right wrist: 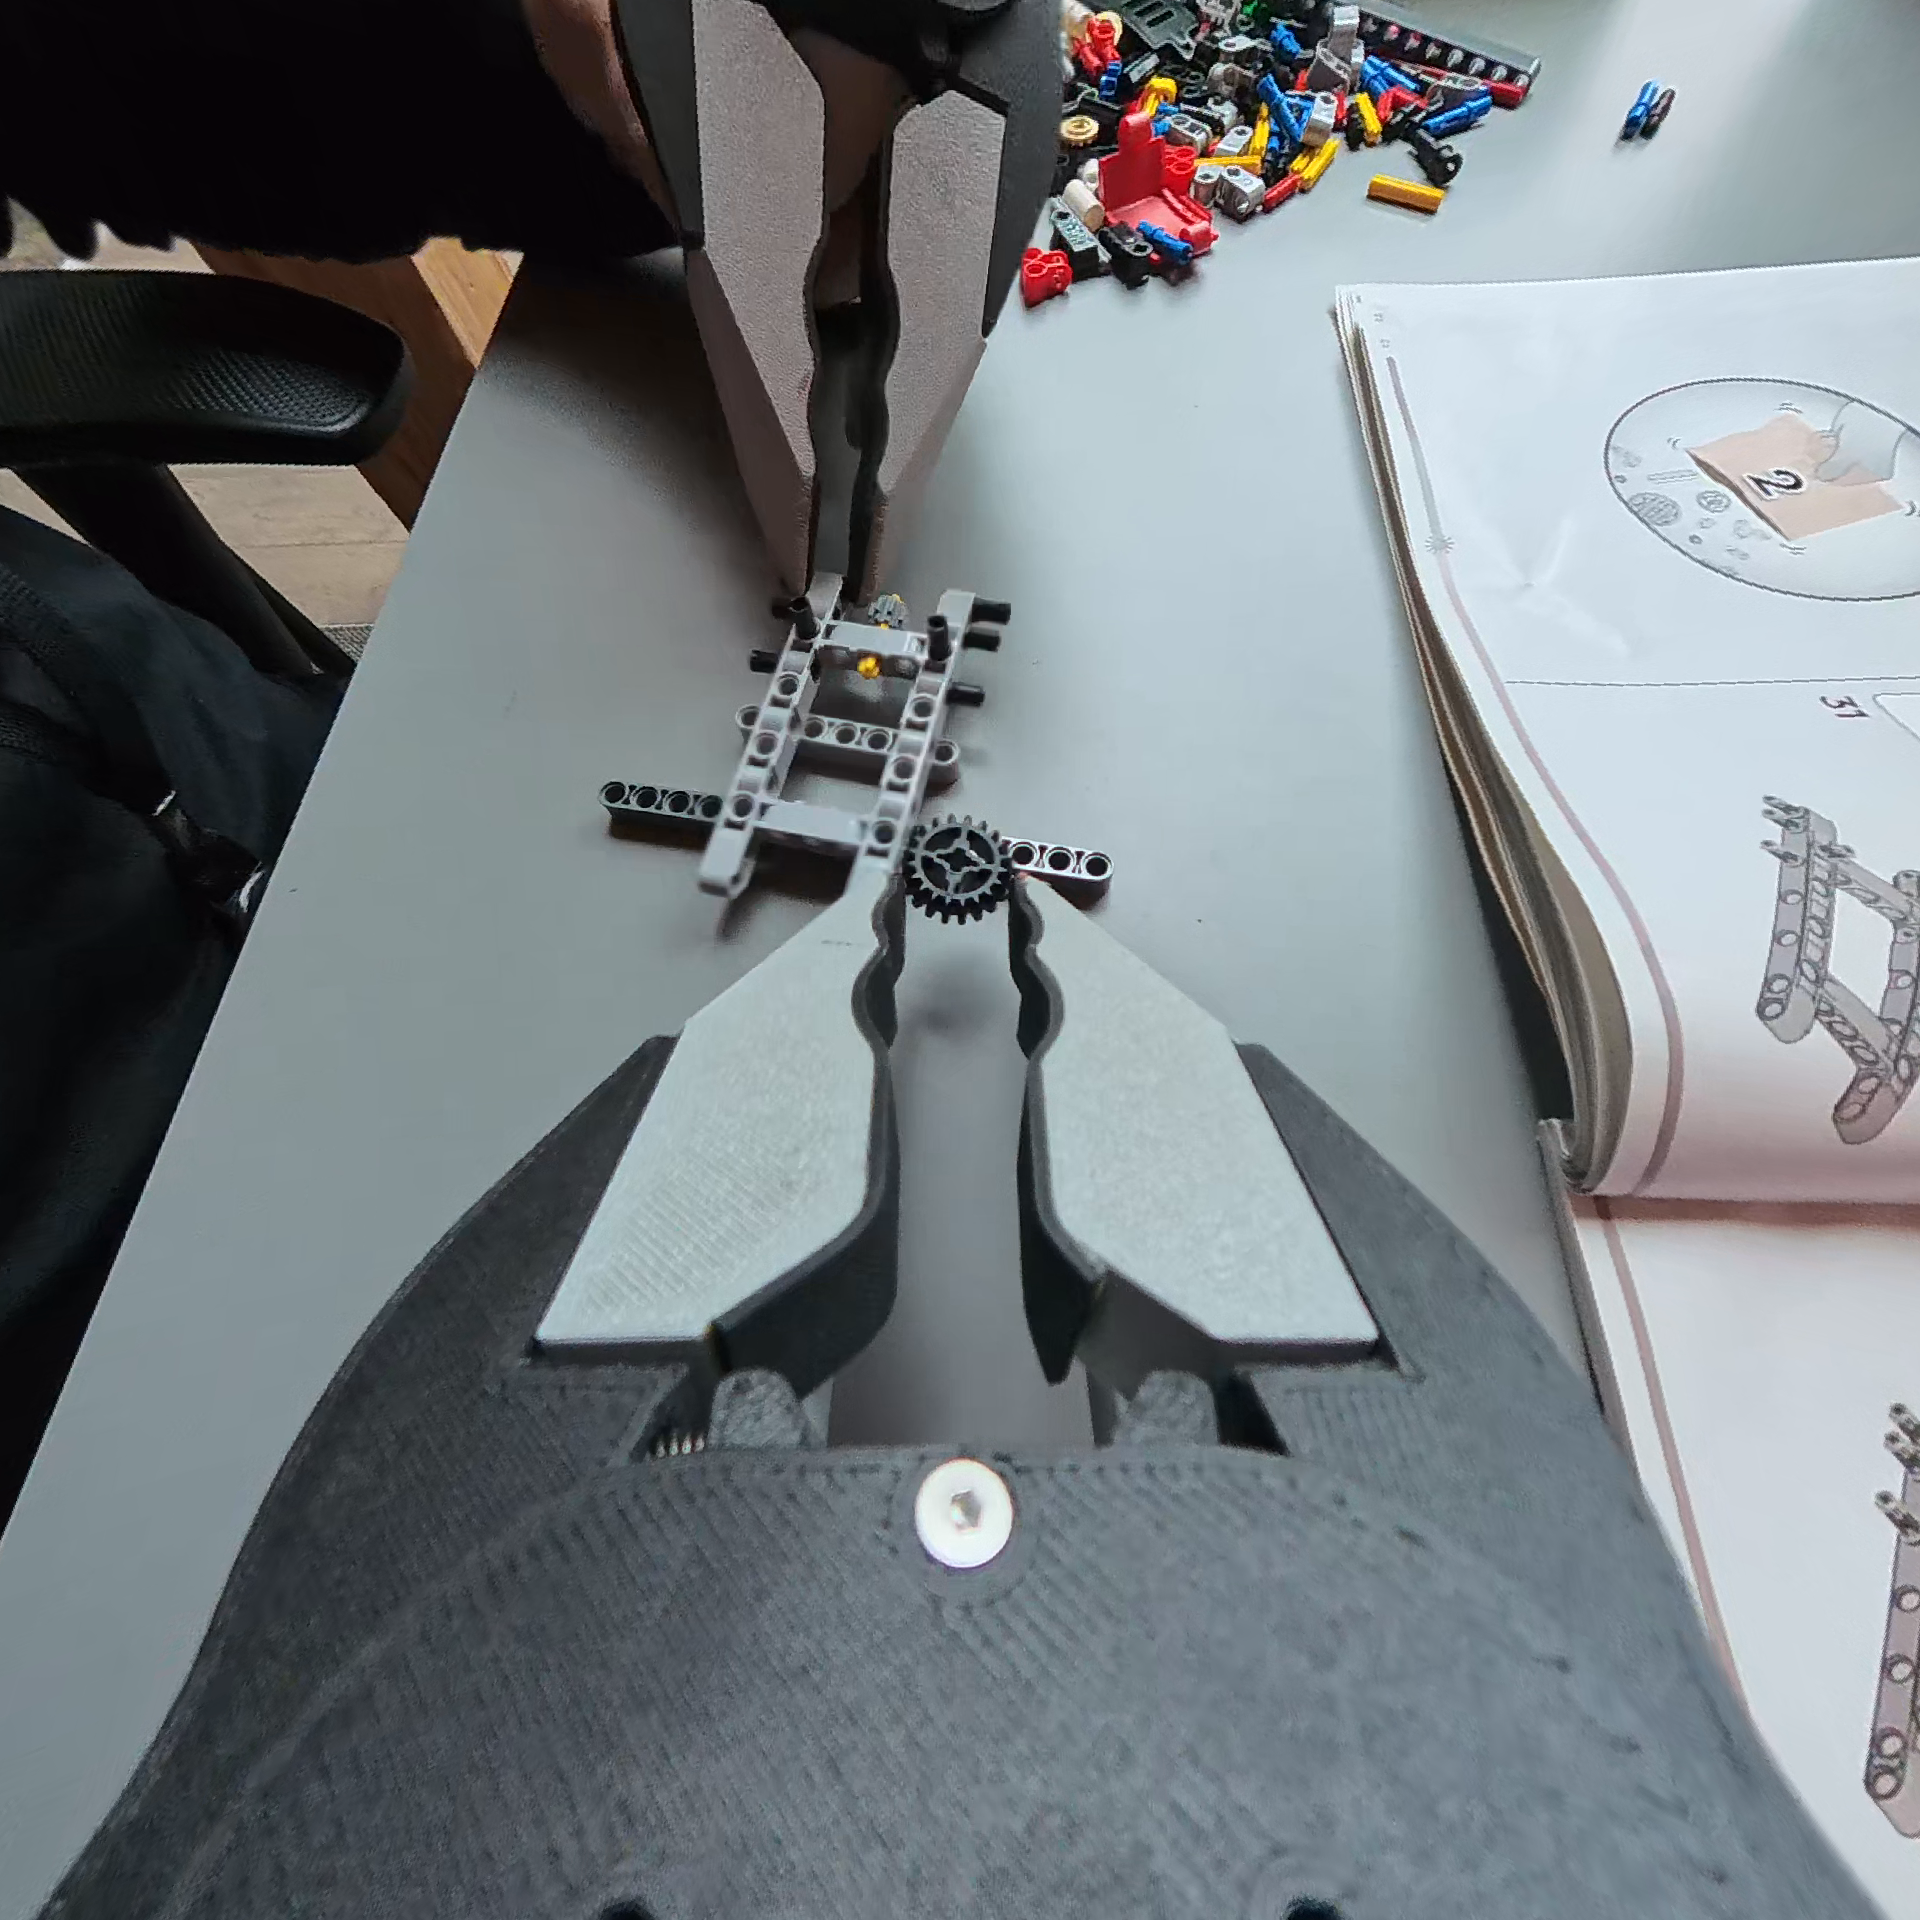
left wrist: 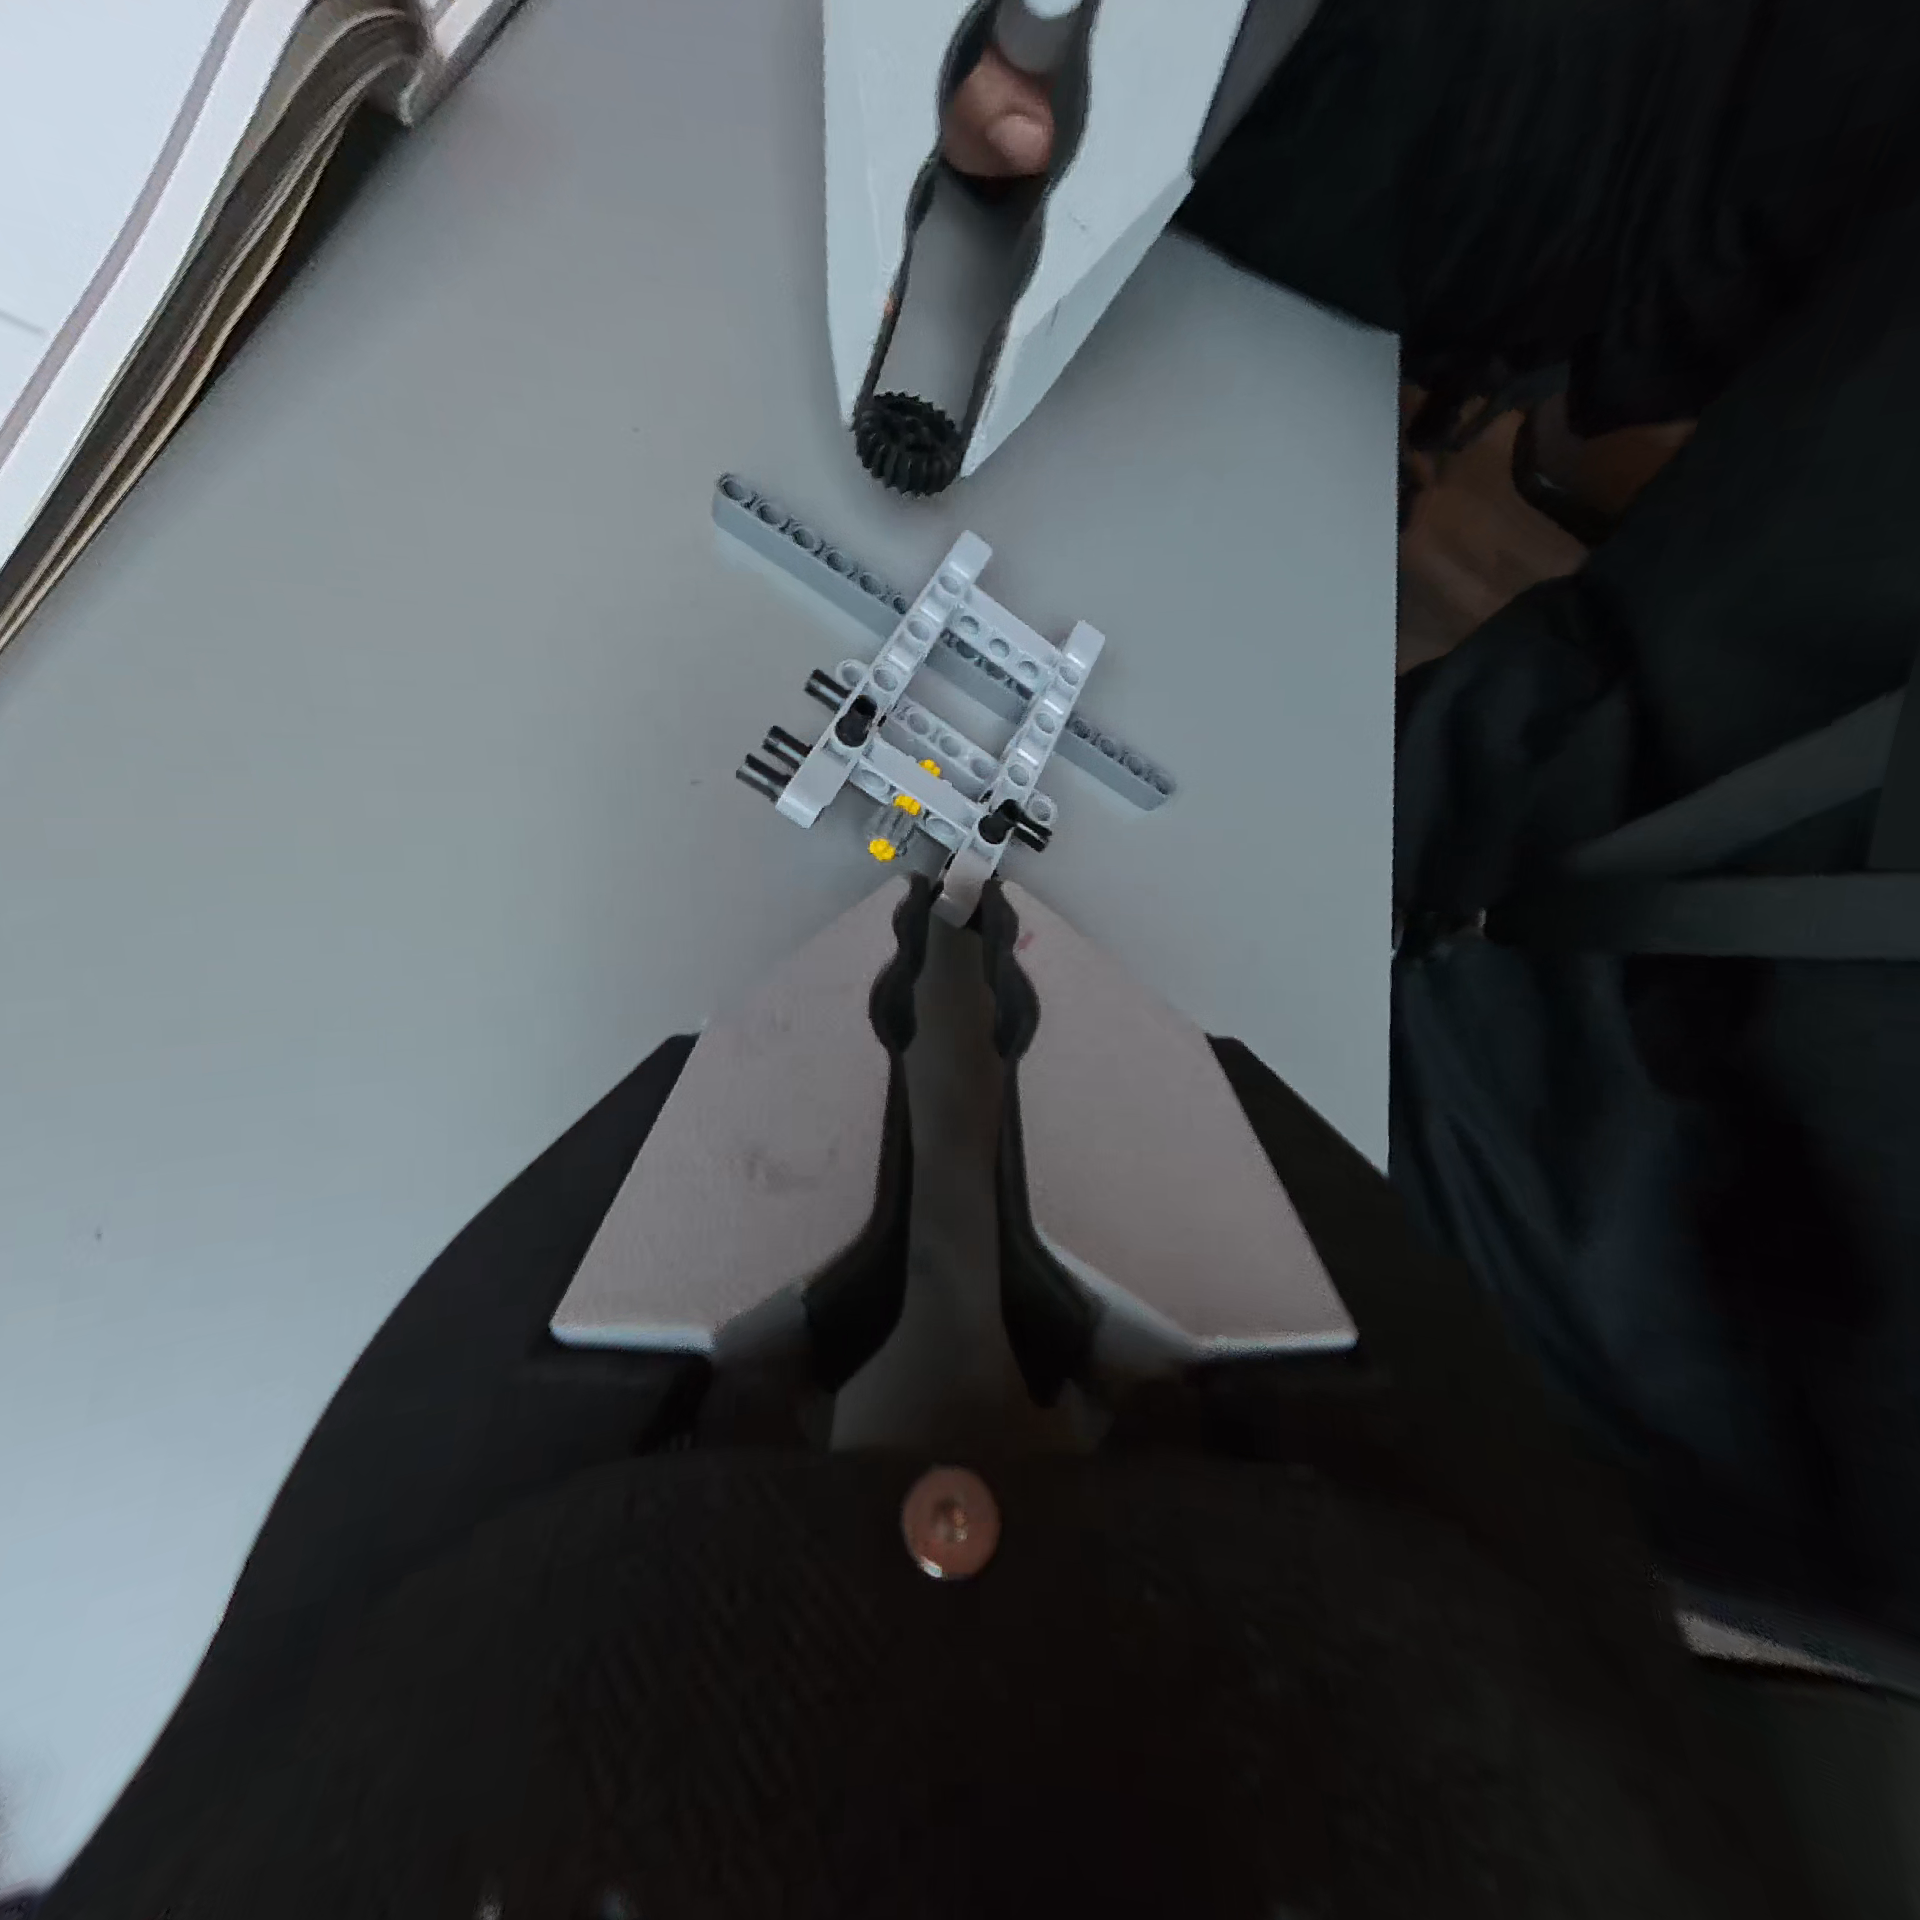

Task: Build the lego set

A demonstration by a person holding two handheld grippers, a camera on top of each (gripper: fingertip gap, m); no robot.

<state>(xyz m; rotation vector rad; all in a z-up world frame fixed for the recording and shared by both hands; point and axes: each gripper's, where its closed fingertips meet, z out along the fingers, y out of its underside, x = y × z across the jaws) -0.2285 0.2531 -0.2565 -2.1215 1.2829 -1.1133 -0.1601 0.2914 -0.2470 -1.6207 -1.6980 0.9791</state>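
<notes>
grey table (right wrist: 1195, 623), booklet (right wrist: 1662, 727), loose pcs (right wrist: 1247, 114)

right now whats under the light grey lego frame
A long dark grey beam lies on the table beneath the light grey frame, its ends sticking out both sides. Its middle is covered by the frame.

Each camera rides on its own hand-held gripper, looking forward along the fingers and down at the table (right wrist: 1195, 644) from close range. The two views face each other and share the grey frame (left wrist: 940, 696) (right wrist: 831, 738) between them.
</notes>
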